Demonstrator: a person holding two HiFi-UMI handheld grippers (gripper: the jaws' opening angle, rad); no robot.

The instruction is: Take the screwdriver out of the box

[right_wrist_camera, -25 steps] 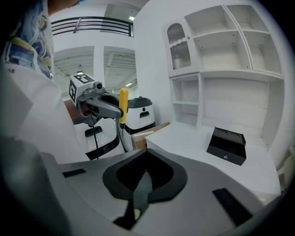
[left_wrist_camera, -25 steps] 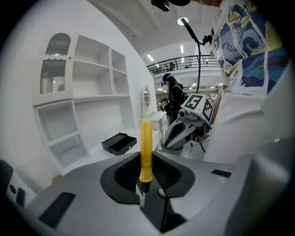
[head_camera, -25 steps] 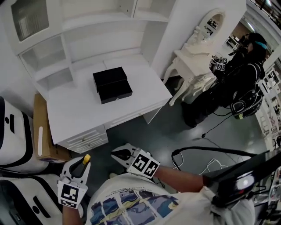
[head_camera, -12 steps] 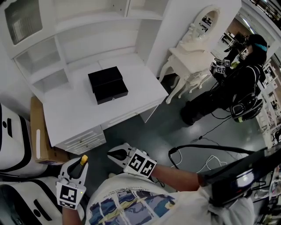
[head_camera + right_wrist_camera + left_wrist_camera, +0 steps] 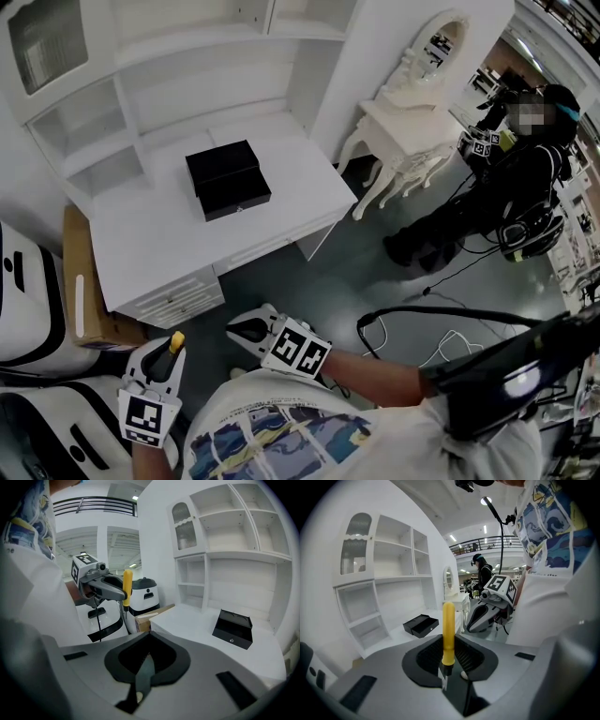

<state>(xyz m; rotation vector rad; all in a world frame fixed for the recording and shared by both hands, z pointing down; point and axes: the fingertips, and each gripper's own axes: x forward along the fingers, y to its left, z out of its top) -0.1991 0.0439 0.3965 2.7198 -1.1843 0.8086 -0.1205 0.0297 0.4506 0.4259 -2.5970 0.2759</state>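
Observation:
The black box sits with its lid raised on the white desk, far from both grippers; it also shows in the left gripper view and the right gripper view. My left gripper is held low near my body, shut on a screwdriver with a yellow handle that sticks up from the jaws. My right gripper hovers beside it, shut with nothing between its jaws. From the right gripper view the left gripper and the yellow screwdriver show at the left.
A white shelf unit rises behind the desk. A cardboard box and a white machine stand left of the desk. At the right are a white dressing table, a person in black and cables on the floor.
Both grippers have stayed near my body, drifting slightly left and down in view. The desk and box shifted a little left as my head moved. The person at the right moved slightly.

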